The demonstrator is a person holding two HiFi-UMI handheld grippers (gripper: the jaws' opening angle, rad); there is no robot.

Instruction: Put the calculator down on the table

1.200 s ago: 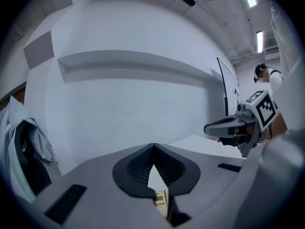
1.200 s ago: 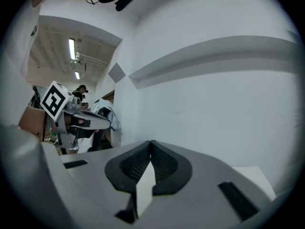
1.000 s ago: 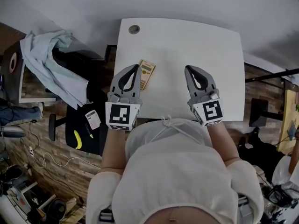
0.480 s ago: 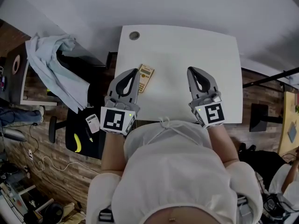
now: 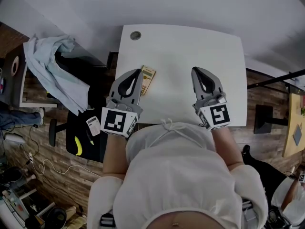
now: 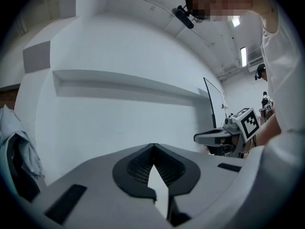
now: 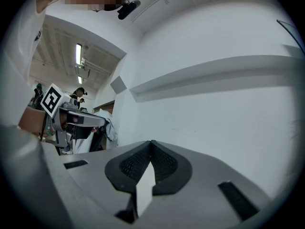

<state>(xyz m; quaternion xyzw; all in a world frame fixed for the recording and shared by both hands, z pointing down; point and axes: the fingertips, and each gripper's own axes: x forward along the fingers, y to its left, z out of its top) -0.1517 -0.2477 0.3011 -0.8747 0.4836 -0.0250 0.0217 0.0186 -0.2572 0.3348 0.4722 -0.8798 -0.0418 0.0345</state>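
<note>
The calculator, a slim yellowish one, lies flat on the white table near its left front part. My left gripper hovers just left of it, shut, with nothing between its jaws. My right gripper is also shut and empty, over the table's front right. In the left gripper view the closed left gripper points level at a white wall, with the right gripper off to its right. In the right gripper view the closed right gripper shows the same, with the left gripper at the left.
A round cable hole sits at the table's far left corner. Left of the table stands a black chair with a light blue cloth over it, a small white device and a yellow object.
Both grippers have risen slightly and stayed shut. The calculator has kept its place on the table.
</note>
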